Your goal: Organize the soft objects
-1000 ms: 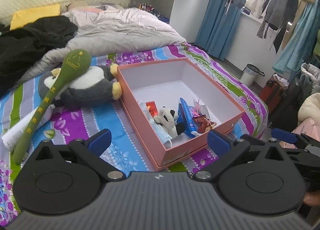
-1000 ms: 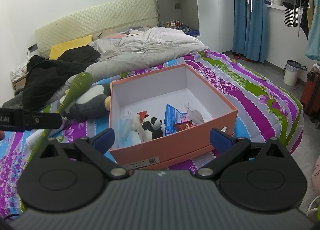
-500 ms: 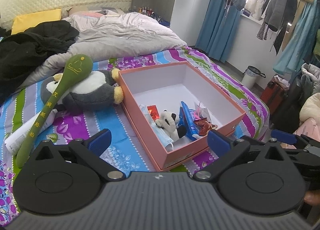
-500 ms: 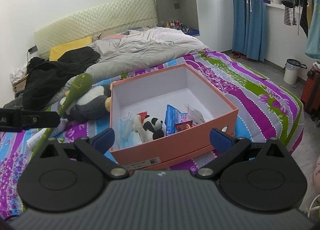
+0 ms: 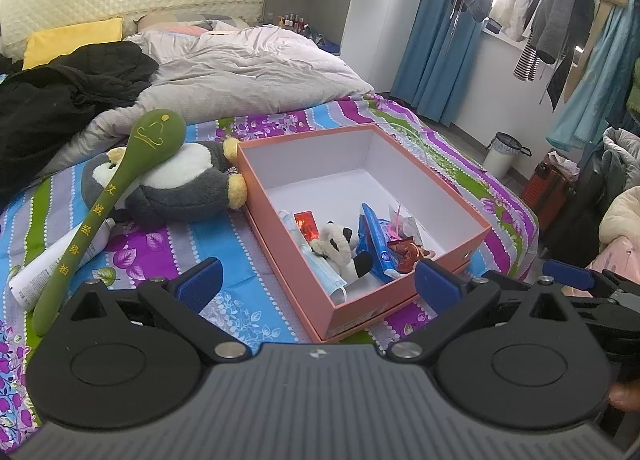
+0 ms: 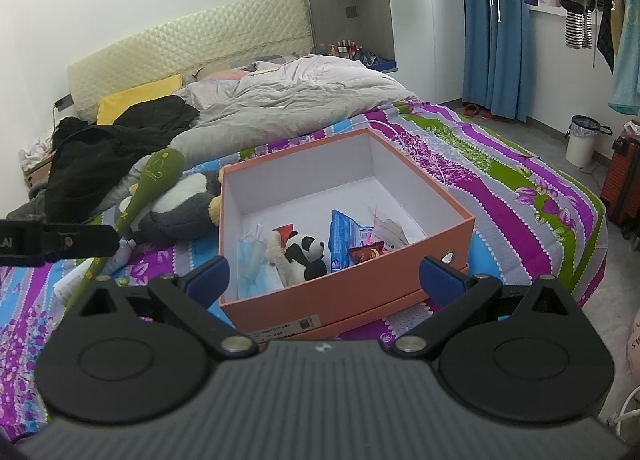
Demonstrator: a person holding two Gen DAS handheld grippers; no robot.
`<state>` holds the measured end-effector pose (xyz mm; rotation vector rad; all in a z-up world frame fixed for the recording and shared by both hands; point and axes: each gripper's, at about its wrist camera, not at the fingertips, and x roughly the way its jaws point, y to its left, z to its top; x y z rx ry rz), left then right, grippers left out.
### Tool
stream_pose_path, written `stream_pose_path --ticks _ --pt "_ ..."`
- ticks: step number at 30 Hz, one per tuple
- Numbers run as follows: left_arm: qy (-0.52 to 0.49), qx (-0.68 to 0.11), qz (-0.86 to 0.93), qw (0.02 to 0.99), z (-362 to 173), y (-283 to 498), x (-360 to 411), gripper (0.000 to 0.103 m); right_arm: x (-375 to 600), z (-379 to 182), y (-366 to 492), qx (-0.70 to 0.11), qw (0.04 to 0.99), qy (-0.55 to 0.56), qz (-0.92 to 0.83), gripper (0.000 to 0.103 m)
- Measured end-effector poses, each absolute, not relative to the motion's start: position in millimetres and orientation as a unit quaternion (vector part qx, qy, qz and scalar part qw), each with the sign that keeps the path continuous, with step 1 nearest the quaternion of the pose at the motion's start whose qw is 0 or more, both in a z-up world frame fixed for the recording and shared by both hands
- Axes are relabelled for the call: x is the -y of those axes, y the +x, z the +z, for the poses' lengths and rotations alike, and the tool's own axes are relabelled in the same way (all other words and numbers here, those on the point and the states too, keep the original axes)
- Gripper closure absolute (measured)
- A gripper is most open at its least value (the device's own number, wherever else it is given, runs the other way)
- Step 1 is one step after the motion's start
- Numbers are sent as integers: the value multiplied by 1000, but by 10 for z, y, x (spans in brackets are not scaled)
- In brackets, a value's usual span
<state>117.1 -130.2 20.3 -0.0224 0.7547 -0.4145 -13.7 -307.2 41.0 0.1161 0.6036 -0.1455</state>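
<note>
An open orange box [image 5: 404, 302] [image 6: 400, 260] rests on the striped bedspread. Inside lie a small panda plush [image 5: 338, 242] [image 6: 304, 254], a blue face mask [image 5: 320, 264] [image 6: 250, 260], a blue packet [image 5: 374, 238] [image 6: 340, 234] and a red wrapper [image 5: 306, 222]. A grey-and-white penguin plush [image 5: 180, 188] [image 6: 184, 204] lies left of the box, with a green massage stick [image 5: 108, 200] [image 6: 144, 188] across it. My left gripper [image 5: 316, 280] stands open and empty near the box's front. My right gripper [image 6: 324, 274] is open too, nothing between its fingers.
A white tube [image 5: 60, 256] lies under the stick. Black clothes [image 5: 60, 100], a grey duvet [image 5: 248, 76] and a yellow pillow [image 5: 72, 38] cover the far bed. A waste bin [image 6: 582, 140], an orange suitcase [image 6: 624, 180] and hanging clothes [image 5: 560, 12] stand at the right.
Both grippers have drawn back and risen slightly, so the box and plush sit a little farther off. Their fingers stay spread; nothing on the bed has moved.
</note>
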Motion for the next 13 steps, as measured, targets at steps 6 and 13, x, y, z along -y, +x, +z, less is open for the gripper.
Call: stream_pose_path --ticks 6,13 --pt "-13 -365 -202 909 216 1165 1296 0 3072 426 -145 -295 951 58 -70 0" --pt "-11 -364 -202 909 218 1162 1294 0 3070 418 -141 -296 951 60 -71 0"
